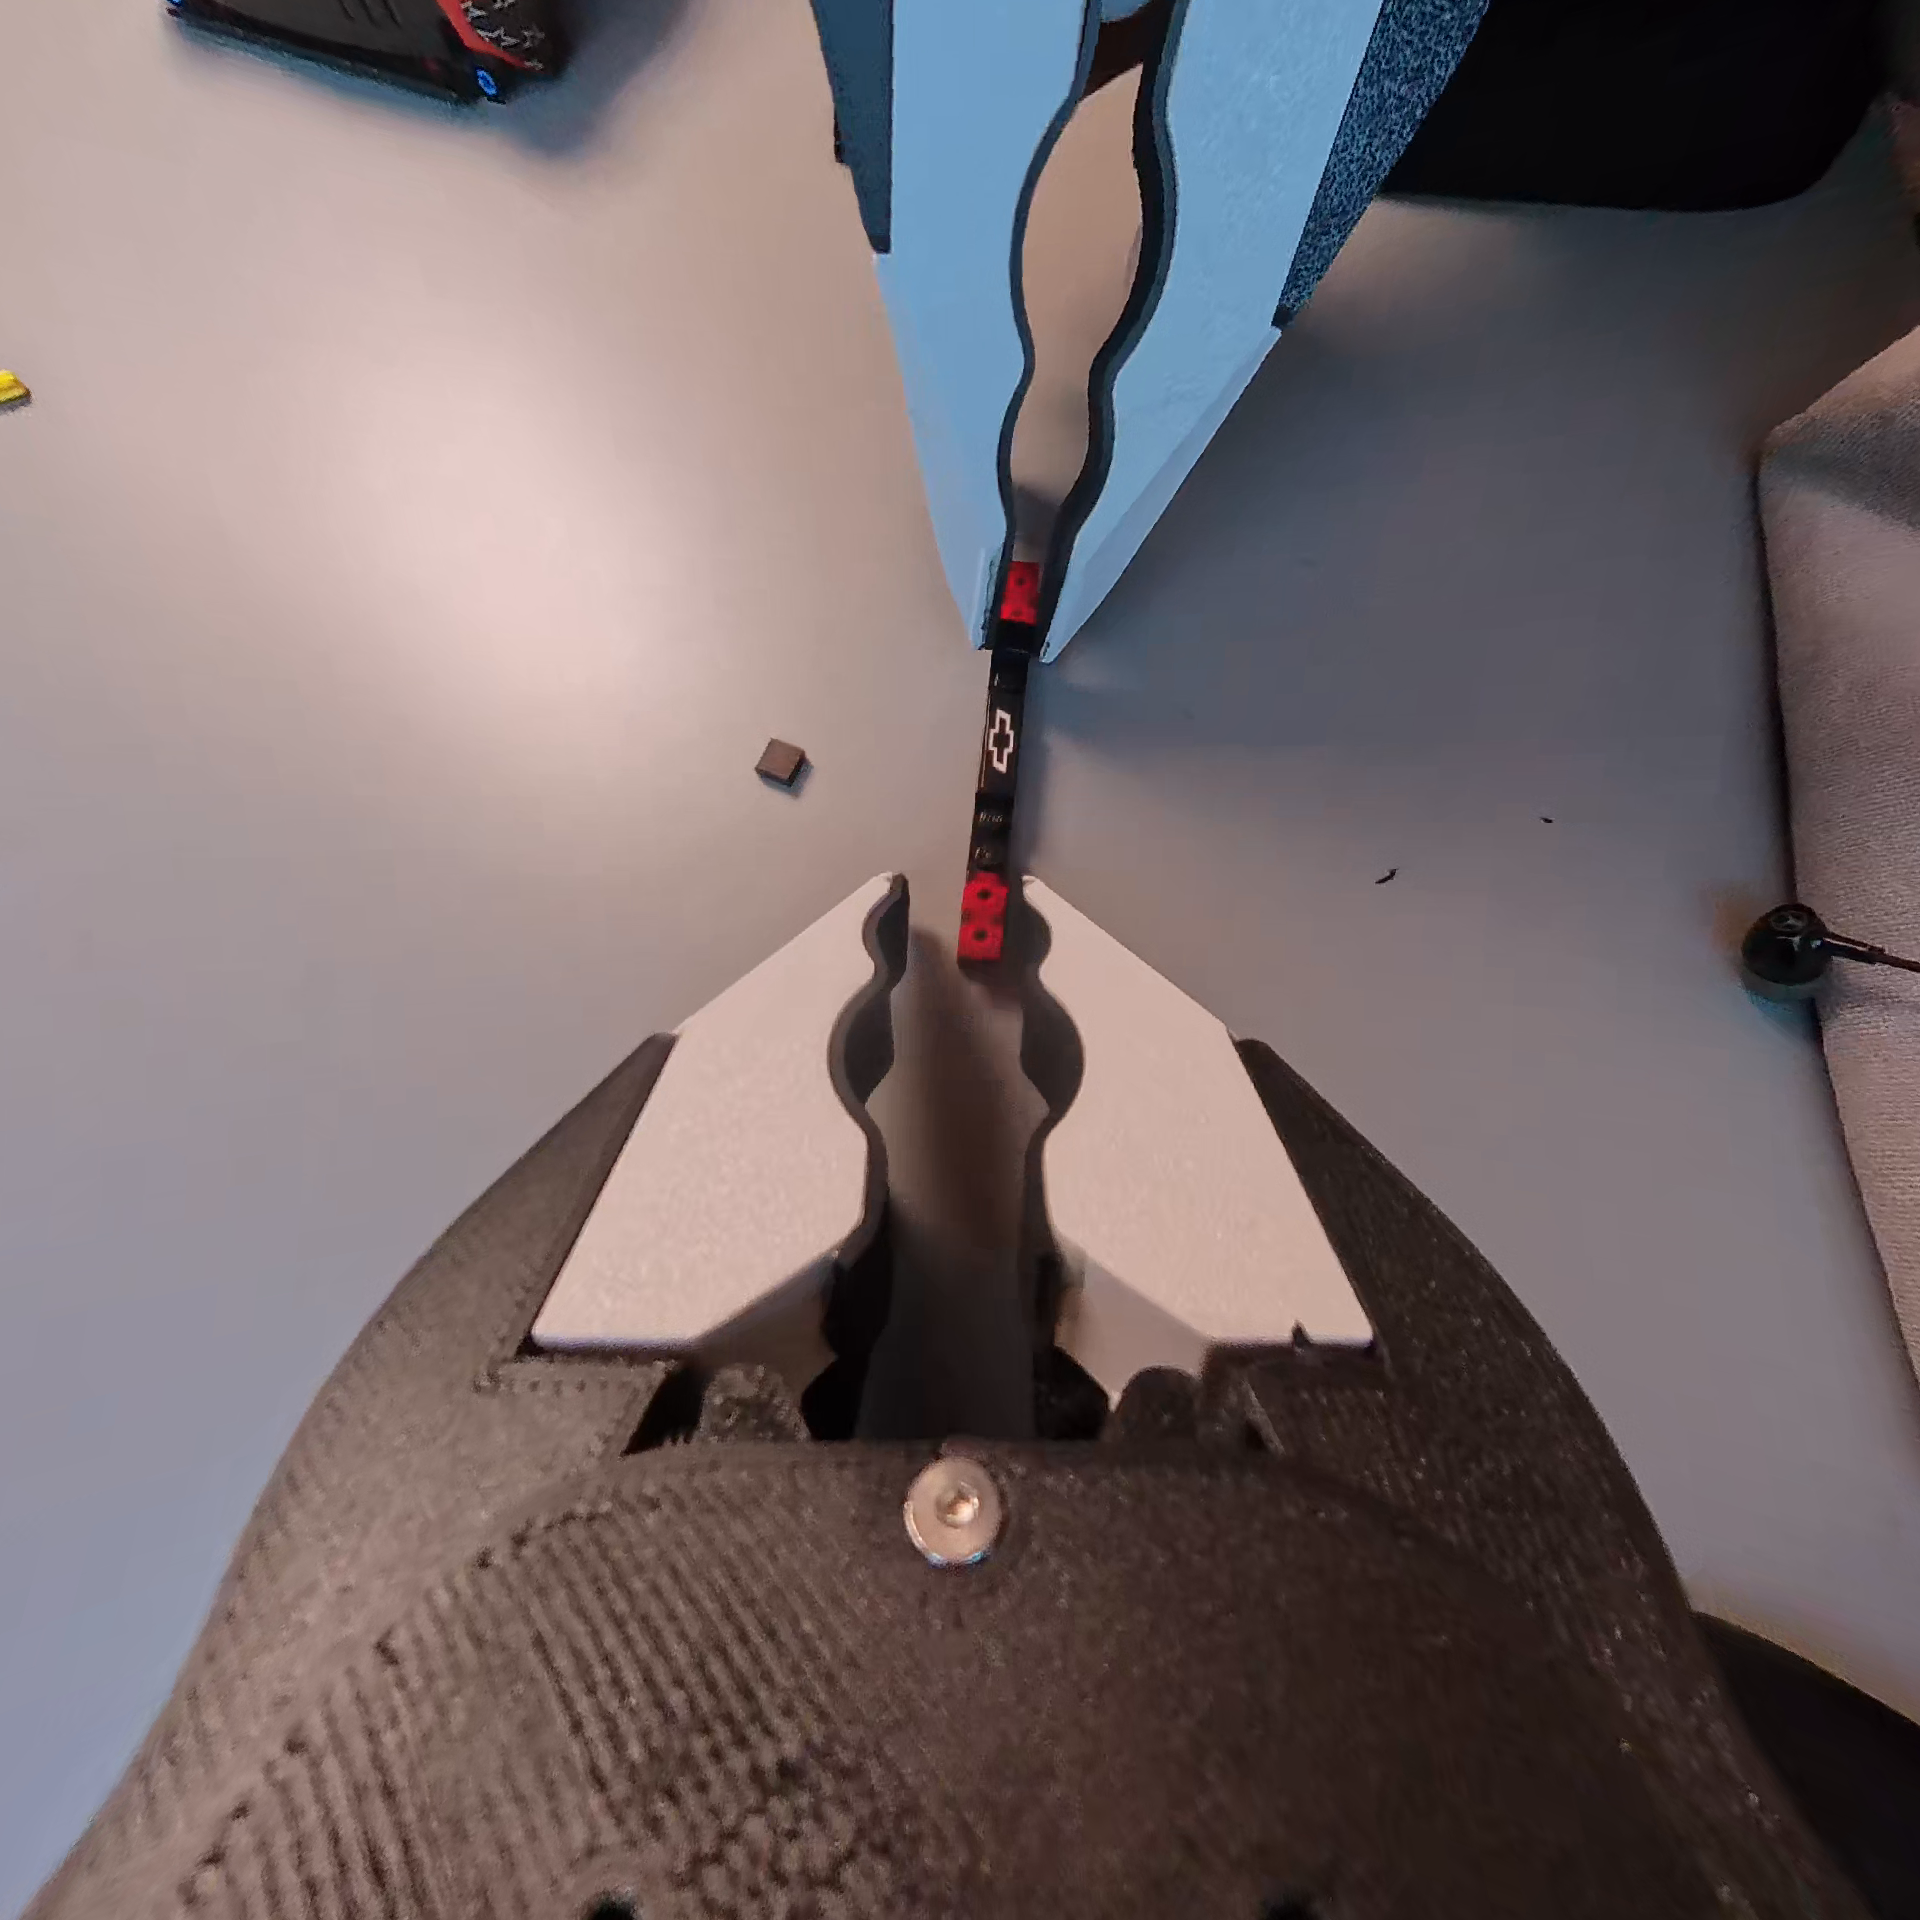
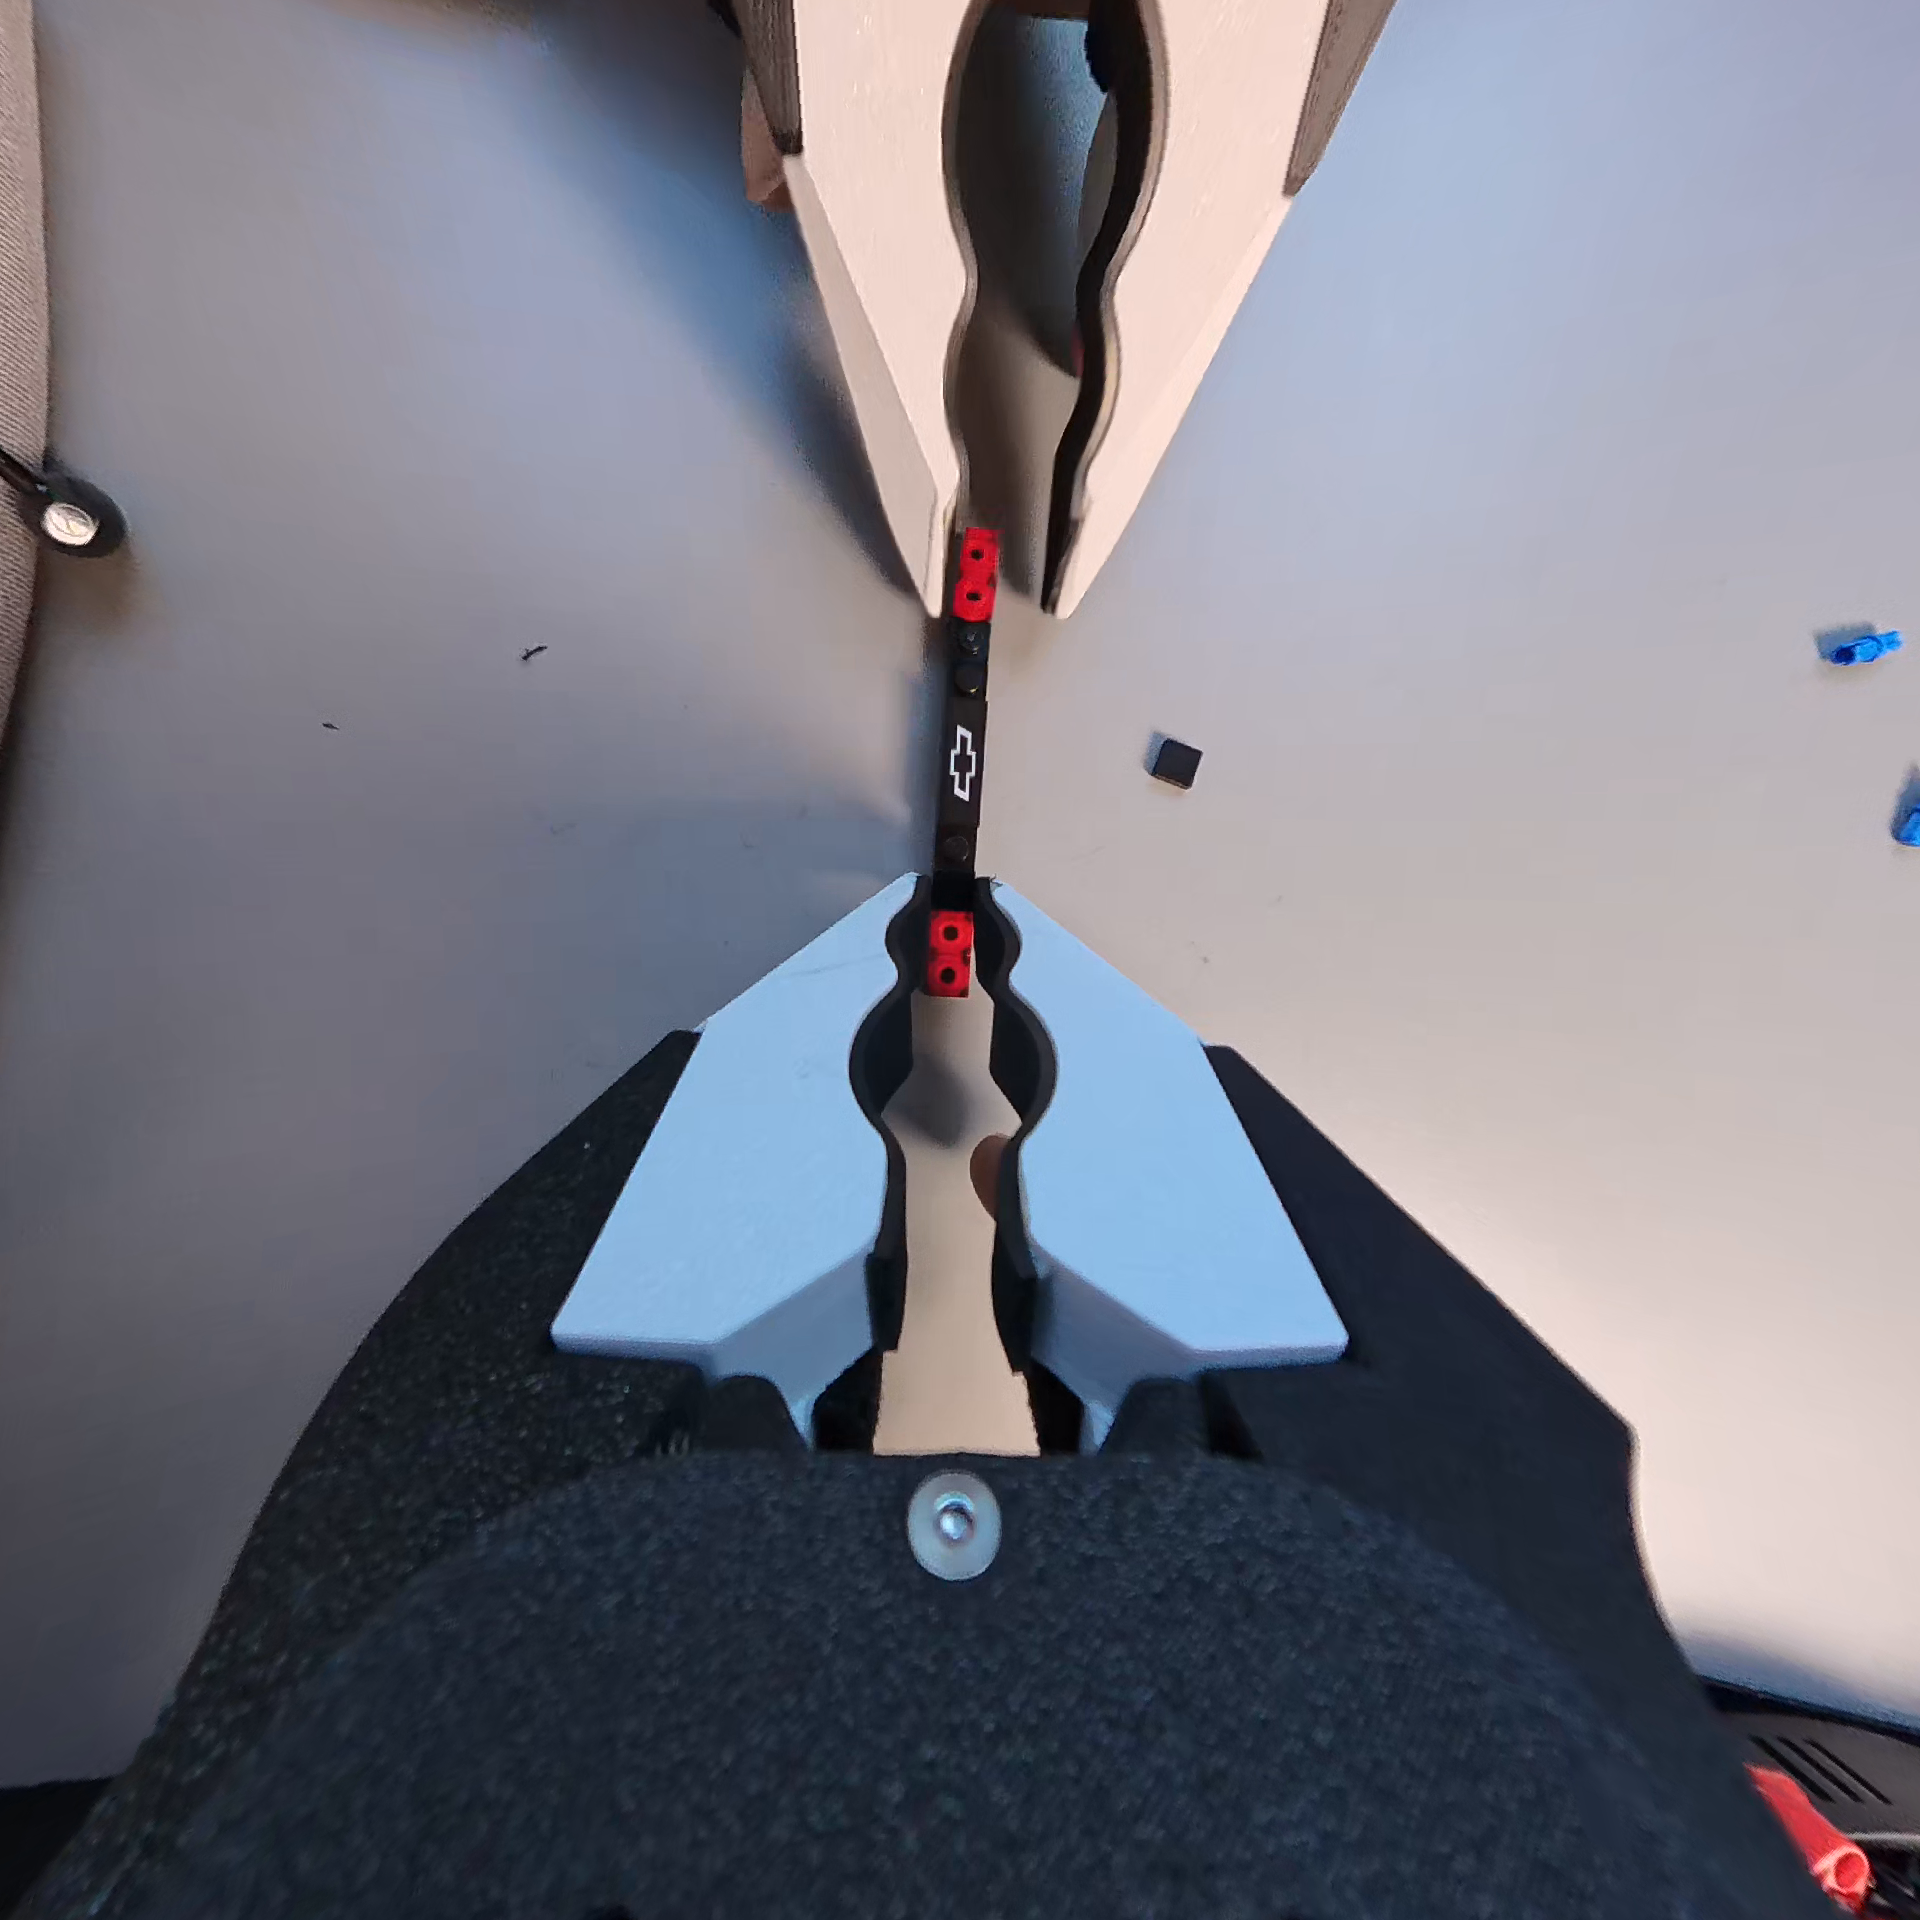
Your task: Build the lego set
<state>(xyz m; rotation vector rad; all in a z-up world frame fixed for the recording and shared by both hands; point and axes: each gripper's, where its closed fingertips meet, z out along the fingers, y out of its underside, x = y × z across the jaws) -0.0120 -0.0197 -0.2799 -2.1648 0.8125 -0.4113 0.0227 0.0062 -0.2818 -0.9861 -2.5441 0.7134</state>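
Thin black Lego strip (image 2: 962, 764), a red two-stud brick at each end, is held in the air above the middle of the tabletop (image 2: 416, 935), spanning the two grippers tip to tip.

Right gripper (image 2: 949, 914): jaws nearly closed, pinching the strip just above its near red brick (image 2: 949, 954).

Left gripper (image 1: 961, 914): jaws parted wider than the strip. The other red brick (image 1: 981, 916) sits between the tips, near the right-hand finger; contact unclear from this angle, probably none.

Risks:
- The strip is supported at one end only. Any twist or sideways push from the left tips could lever it out of the right gripper's narrow pinch and drop it.
- Closing the left jaws off-centre might pop the red brick off.
- A dropped strip could knock the small dark tile (image 2: 1176, 761), loose on the table just beside it.

Containers: none in view. Blue pins (image 2: 1860, 646) lie loose toward the table edge.
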